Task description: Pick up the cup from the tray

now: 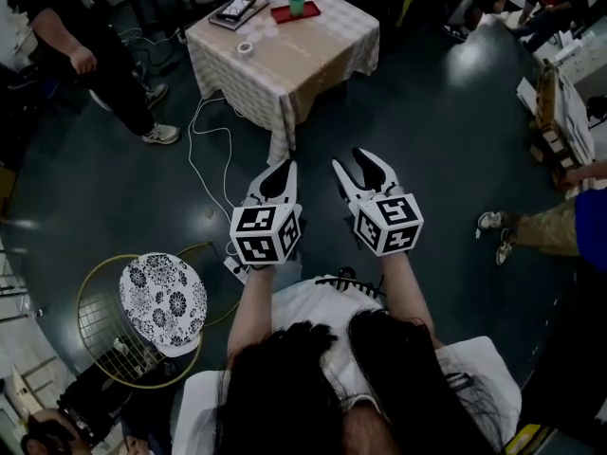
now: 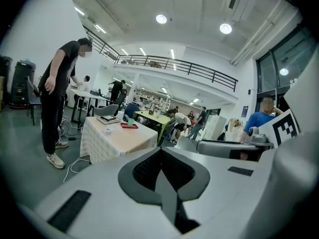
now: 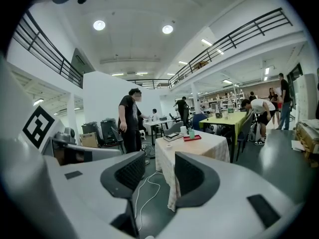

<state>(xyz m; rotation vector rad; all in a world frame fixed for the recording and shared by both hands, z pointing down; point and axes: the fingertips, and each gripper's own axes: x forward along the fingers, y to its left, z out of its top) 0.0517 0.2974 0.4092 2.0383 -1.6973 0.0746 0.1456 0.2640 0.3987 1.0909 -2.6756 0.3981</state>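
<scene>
right gripper [image 1: 349, 162] is hanging with its jaws spread and nothing between them. left gripper [image 1: 285, 169] is riding just beside it with its pads pressed together, also empty. both are pointing forward over a wide stretch of dark floor [image 1: 446, 131], well apart from anything to grasp.

beyond that floor the table [image 1: 313, 60] with the checked cloth is standing, its near corner lying almost straight ahead of the two grippers. a person [image 1: 90, 60] is standing off its left side, clear of the path.

on the table's far end the red tray [image 1: 311, 9] is lying flat. the green cup [image 1: 297, 4] is standing upright on it, long axis vertical, so a level approach with the jaws either side of its wall is looking like the natural grip.

the cup is lying dead ahead and far off, nearly on the line between the two grippers. in the left gripper view it is showing left of the closed tips; in the right gripper view the cup [image 3: 191, 133] is showing a little right of the open gap. neither gripper is looking clearly nearer, but the right one, already spread, is seeming the readier. the person is needing to walk up to the table first.
</scene>
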